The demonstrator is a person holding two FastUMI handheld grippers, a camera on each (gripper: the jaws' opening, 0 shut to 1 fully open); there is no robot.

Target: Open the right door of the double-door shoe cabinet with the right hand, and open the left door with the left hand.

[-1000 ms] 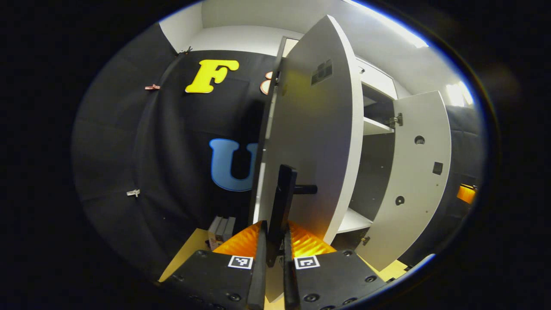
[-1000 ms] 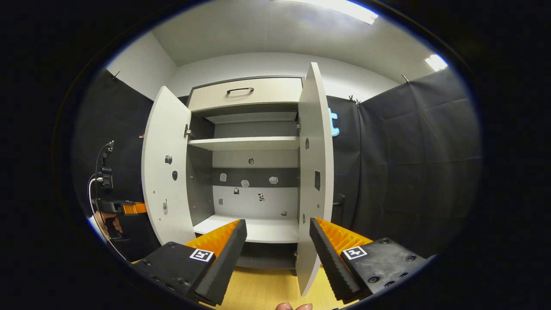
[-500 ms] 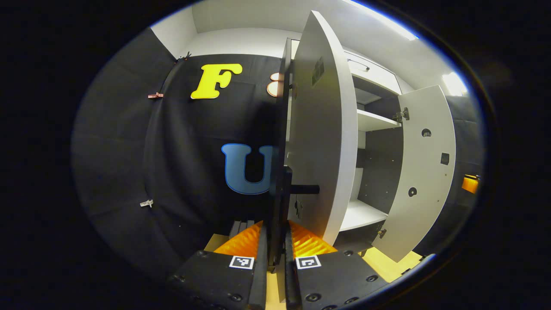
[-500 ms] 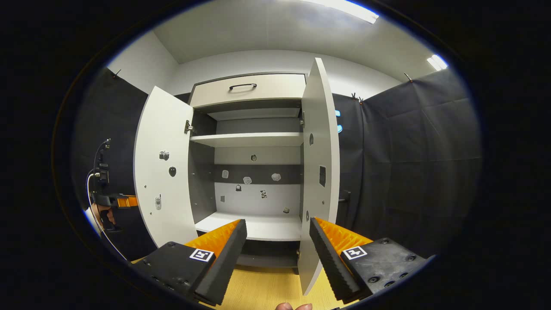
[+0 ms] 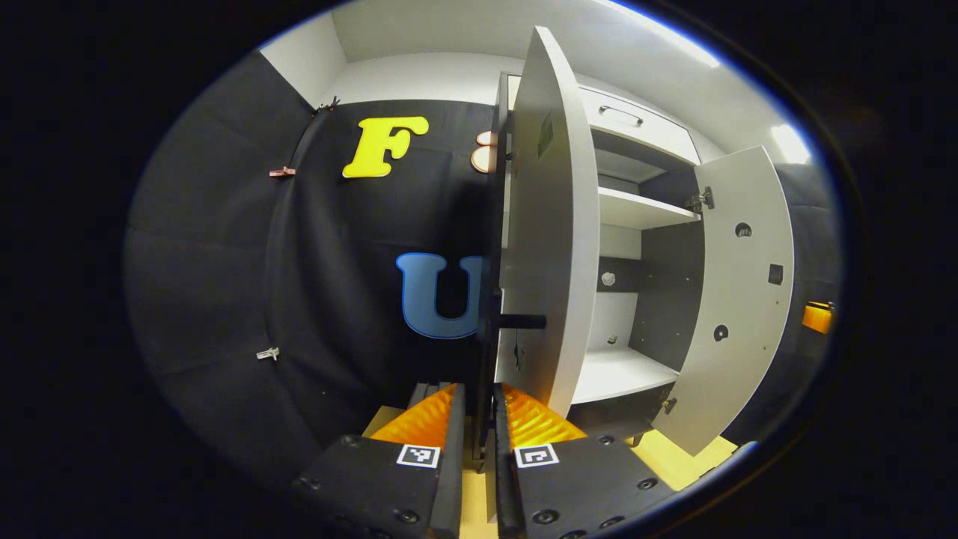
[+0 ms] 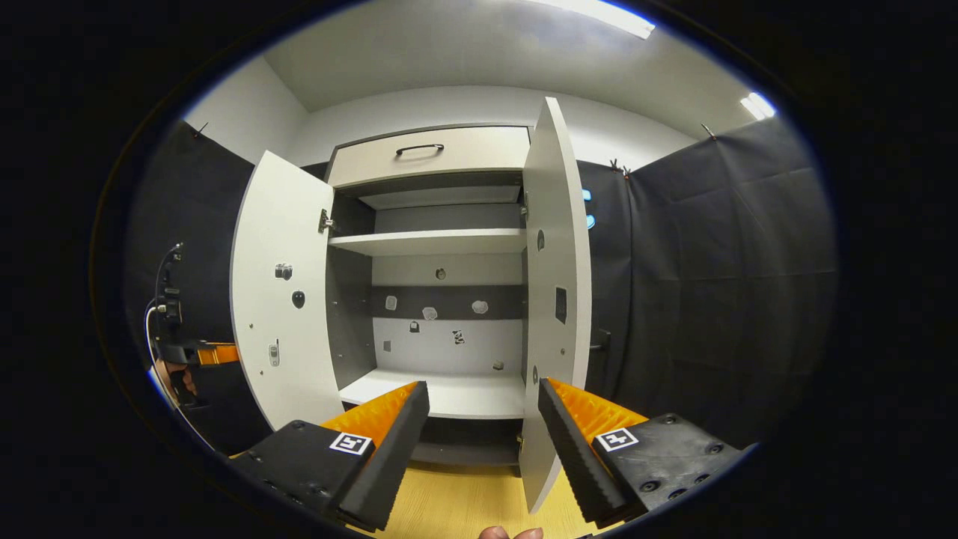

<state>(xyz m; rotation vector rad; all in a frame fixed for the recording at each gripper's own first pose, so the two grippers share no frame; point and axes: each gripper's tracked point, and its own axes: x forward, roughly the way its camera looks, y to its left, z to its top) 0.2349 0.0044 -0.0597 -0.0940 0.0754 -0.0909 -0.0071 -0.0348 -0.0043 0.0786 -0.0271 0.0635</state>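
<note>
Left gripper, fingers nearly together around the upright black bar handle, rides the white left cabinet door; right gripper gapes empty.

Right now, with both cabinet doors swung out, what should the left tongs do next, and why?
Probably open and release the handle: the left tongs grip it, the left door and right door both stand wide open, and the right tongs hang open, clear of their door.
</note>
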